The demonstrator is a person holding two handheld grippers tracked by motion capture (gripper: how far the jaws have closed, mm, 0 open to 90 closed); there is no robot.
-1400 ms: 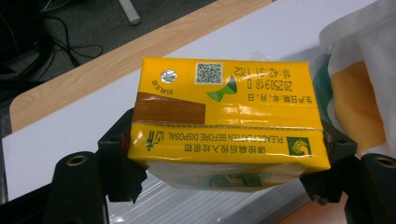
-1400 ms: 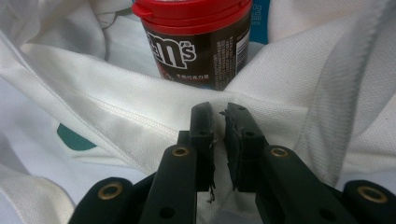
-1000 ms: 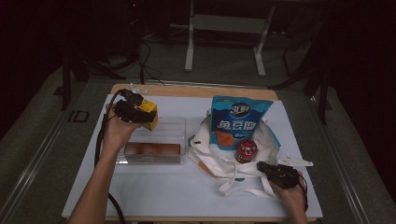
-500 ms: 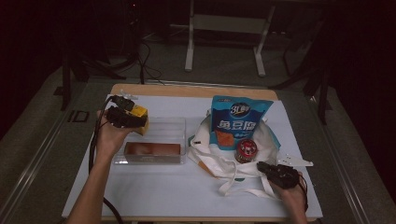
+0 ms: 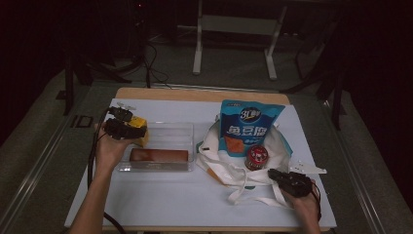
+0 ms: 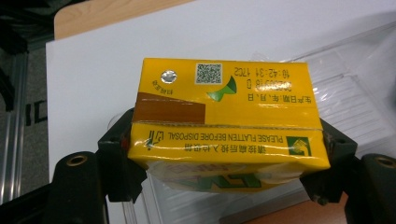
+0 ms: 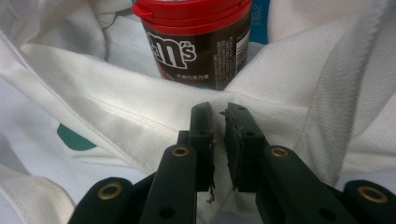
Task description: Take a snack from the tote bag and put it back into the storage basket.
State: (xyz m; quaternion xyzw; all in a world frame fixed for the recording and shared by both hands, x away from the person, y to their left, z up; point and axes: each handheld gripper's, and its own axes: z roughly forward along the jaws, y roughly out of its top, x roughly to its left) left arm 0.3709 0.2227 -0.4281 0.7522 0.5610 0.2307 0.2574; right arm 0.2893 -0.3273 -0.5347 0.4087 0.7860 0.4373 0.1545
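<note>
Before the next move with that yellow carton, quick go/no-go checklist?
1. Left gripper clamped on yellow carton: ok, jaws press both ends.
2. Carton over clear tray: not ok, it hangs at the tray's left edge.
3. Room in the tray: ok, brown block lies along the near side only.
4. Right gripper on white tote bag: ok, jaws nearly closed at its rim.
5. Bag fabric actually pinched: cannot tell.

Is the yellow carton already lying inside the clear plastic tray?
No, the yellow carton is clamped in the left claw, held above the table beside the clear tray.
</note>
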